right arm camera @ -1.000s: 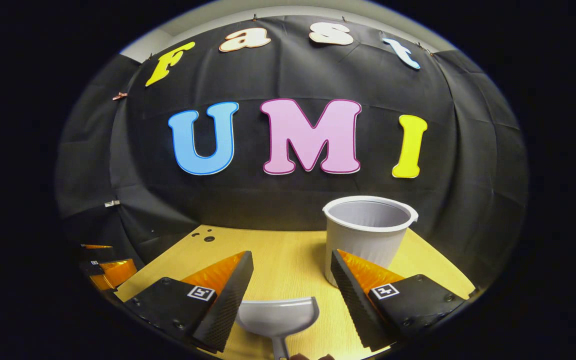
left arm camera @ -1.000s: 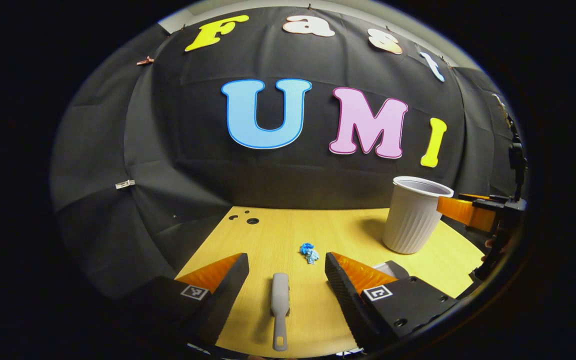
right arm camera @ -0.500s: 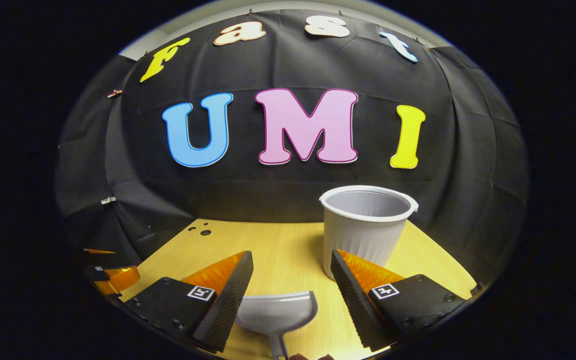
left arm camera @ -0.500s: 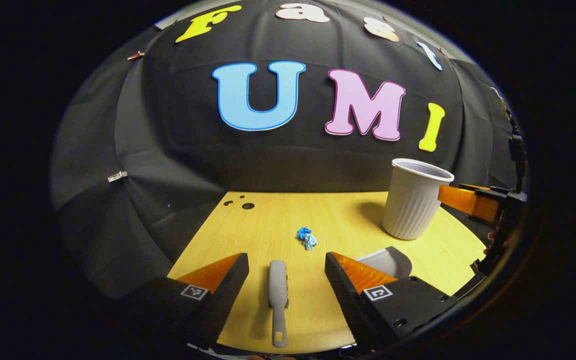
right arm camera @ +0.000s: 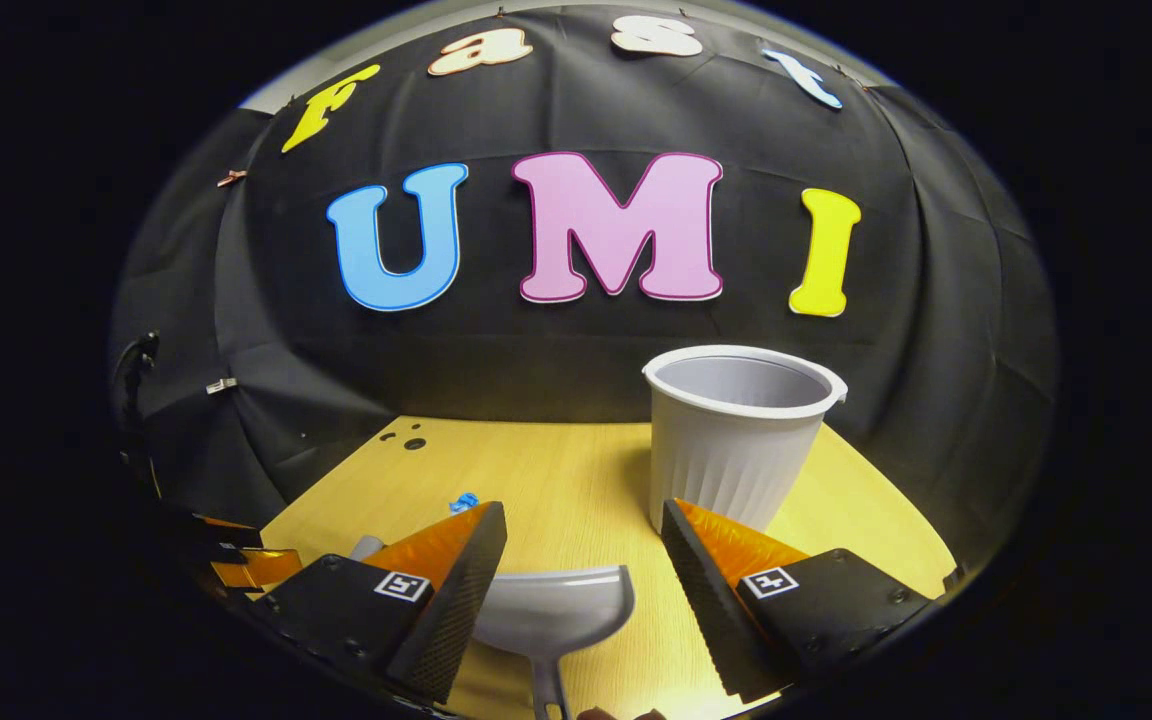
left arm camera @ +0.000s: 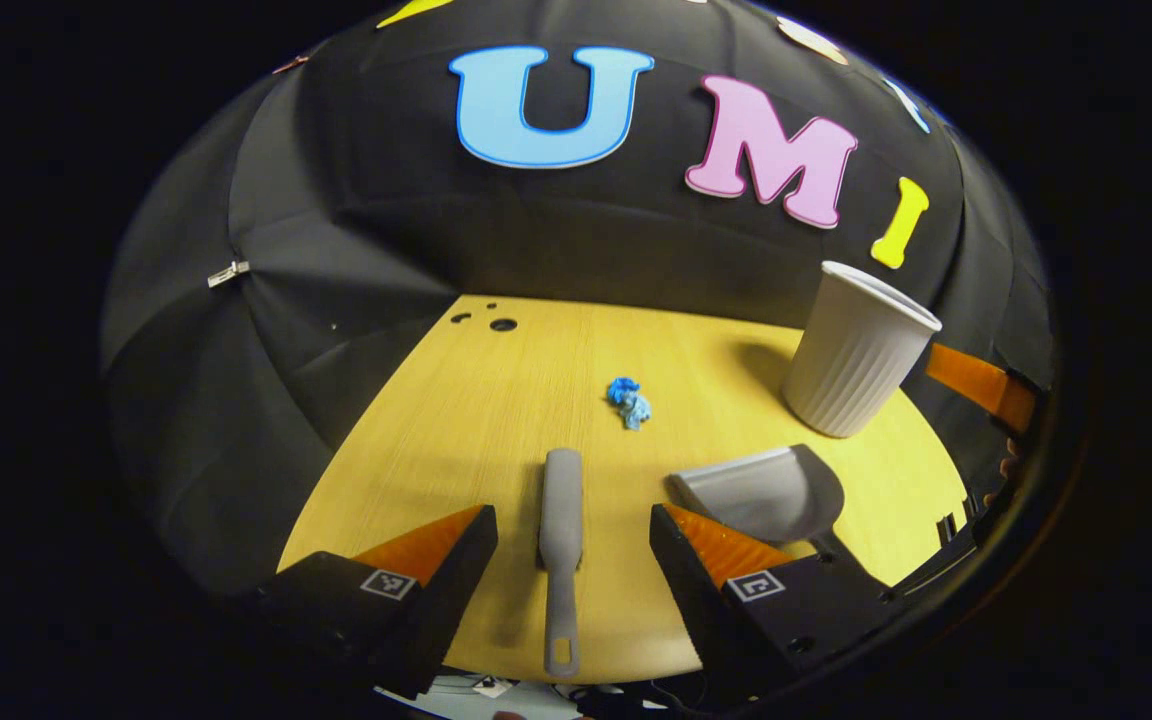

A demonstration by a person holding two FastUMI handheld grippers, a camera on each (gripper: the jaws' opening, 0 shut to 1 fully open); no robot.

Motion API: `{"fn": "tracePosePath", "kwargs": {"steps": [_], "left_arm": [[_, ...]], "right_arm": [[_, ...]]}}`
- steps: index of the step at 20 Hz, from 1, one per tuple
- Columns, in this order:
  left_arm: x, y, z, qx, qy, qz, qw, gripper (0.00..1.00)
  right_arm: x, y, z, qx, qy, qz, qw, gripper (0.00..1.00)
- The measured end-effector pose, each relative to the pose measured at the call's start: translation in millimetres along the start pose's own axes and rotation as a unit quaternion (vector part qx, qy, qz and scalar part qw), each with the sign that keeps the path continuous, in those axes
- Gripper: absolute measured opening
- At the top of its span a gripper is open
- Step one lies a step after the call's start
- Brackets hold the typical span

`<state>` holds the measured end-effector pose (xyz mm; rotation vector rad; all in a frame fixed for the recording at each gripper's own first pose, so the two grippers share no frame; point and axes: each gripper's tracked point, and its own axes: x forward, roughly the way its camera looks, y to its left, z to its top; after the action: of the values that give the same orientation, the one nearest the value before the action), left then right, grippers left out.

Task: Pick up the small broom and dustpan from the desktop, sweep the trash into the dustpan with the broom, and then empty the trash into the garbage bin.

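A small grey broom [left arm camera: 561, 545] lies on the wooden desktop [left arm camera: 456, 420], its handle pointing at me. My left gripper [left arm camera: 572, 525] hangs open above it, one finger on each side, touching nothing. Beyond the broom lies a crumpled blue scrap of trash [left arm camera: 628, 401]. A grey dustpan [left arm camera: 761, 492] rests to the broom's right. In the right gripper view the dustpan [right arm camera: 554, 620] sits between the fingers of my open right gripper [right arm camera: 584, 535], its handle toward me, and the blue trash [right arm camera: 463, 501] peeks over the left finger. The white ribbed garbage bin [right arm camera: 731, 435] stands upright behind.
The bin [left arm camera: 856, 350] stands at the desktop's back right. Small holes [left arm camera: 502, 324] mark the back left corner of the desktop. The black cloth wall closes the back and sides. The table's near edge lies just under the broom handle.
The left gripper has risen and tilted down, so more desktop and the whole dustpan now show. The right gripper shifted slightly; the blue trash now peeks into its view.
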<state>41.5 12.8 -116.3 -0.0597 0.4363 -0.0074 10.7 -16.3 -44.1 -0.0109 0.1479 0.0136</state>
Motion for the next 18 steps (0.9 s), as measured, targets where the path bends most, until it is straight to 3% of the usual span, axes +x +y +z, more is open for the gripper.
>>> {"fn": "tracePosePath", "kwargs": {"steps": [5, 10, 15, 18], "left_arm": [[27, 2, -37, 0.027, 0.086, 0.000, 0.996, 0.97], [54, 0, -79, 0.067, 0.180, 0.015, 0.981, 0.97], [75, 7, -96, 0.057, 0.248, 0.037, 0.966, 0.98], [83, 4, -105, 0.051, 0.285, 0.031, 0.957, 0.98]], "right_arm": [[10, -13, -20, 0.011, 0.033, 0.006, 0.999, 0.97], [20, -24, -39, 0.018, 0.065, 0.018, 0.998, 0.98], [21, -32, -59, 0.016, 0.095, 0.032, 0.995, 0.99], [18, -36, -65, 0.017, 0.106, 0.032, 0.994, 0.99]]}}
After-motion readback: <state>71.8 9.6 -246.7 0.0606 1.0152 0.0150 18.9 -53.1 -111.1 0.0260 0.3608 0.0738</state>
